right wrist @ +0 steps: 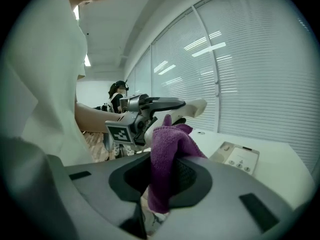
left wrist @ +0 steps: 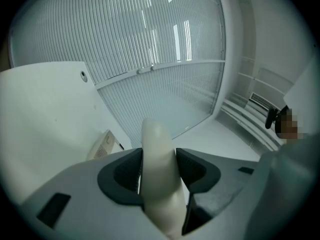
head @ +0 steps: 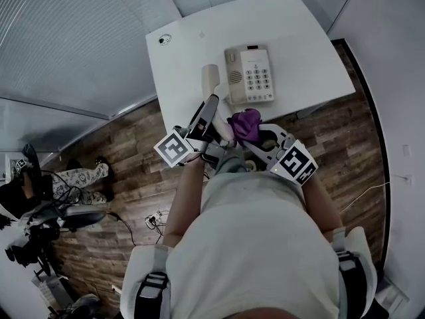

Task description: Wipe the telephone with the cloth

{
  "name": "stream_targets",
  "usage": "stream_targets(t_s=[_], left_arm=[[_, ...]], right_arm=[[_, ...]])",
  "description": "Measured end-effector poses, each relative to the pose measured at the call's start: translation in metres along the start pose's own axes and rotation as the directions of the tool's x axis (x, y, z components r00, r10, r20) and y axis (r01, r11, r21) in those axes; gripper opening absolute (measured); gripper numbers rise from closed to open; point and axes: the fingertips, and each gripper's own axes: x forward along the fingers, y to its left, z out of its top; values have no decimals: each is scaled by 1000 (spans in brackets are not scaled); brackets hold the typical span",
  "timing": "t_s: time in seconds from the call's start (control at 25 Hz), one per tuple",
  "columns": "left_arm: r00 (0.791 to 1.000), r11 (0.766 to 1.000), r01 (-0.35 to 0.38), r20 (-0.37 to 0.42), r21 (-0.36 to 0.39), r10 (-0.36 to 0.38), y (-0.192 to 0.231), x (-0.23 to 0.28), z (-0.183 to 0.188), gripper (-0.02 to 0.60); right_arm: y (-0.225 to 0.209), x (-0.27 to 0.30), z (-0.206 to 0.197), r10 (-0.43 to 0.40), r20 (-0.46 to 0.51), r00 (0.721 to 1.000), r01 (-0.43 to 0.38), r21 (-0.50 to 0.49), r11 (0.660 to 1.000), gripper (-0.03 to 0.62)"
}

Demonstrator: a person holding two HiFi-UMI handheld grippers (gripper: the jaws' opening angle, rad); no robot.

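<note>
The left tool [left wrist: 159, 159] clamps the handset [left wrist: 156, 134], the right tool [right wrist: 170, 171] pinches the cloth [right wrist: 172, 141]; best steady the handset, wiping lengthwise.

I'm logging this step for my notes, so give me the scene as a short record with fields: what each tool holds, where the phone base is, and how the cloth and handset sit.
left tool: shut on the handset, held up off its cradle
right tool: shut on the purple cloth
phone base: flat on the white table, keypad up
cloth and handset: close together at the table's near edge; contact cannot be told
</note>
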Motion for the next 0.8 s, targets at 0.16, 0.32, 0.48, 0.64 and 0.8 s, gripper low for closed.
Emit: stream_targets(t_s=[0.16,0.32,0.48,0.64,0.8], left_arm=[[999,999,-38,-34,27,39,10,7,-2,224],[994,996,-89,-56,25,90,31,19,-5,224],[985,980,-136,-89,147,150,46,27,-3,224],[973,960,-181,-104,212,206,58,39,-1,224],[958,938,-221,-122,267,260,72,52,-4,224]], right_arm=[[-35,-10,7,-159,43,986,157,42,987,84],[-66,-12,20,-260,82,962,255,69,965,84],[-84,-12,22,-334,100,937,323,110,940,85],[-99,-12,26,-393,95,915,379,134,916,85],[-110,-14,27,-419,87,904,404,146,903,85]])
